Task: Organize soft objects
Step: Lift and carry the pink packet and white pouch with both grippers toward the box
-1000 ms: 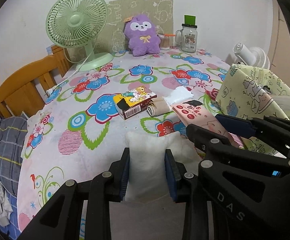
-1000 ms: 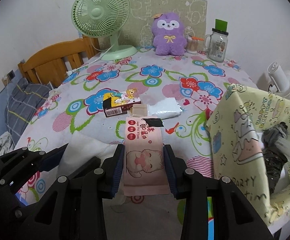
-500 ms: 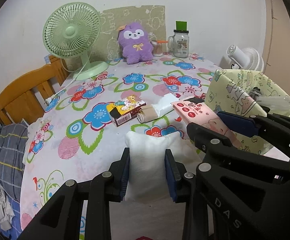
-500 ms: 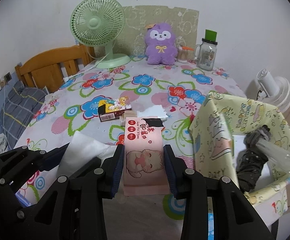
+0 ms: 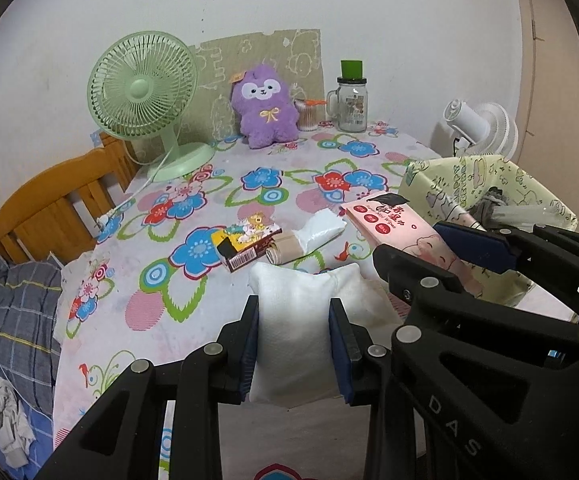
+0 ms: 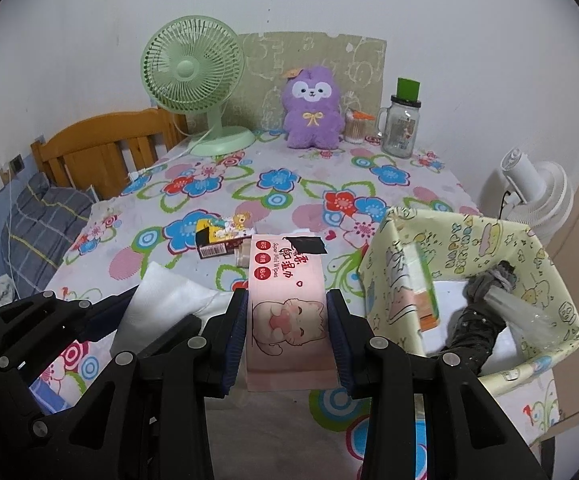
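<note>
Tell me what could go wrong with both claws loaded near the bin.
1. The two claws are close side by side; the left claw with the white pillow could bump the right claw.
2. The wipes pack may snag the bin rim, which looks floppy, or jam on clutter inside.

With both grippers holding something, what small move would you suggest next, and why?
Probably swing the right gripper rightward over the open yellow cartoon-print fabric bin. Its jaws are shut on the pink wet-wipes pack, lifted clear of the table, and the bin sits just beside it, already holding items.
</note>
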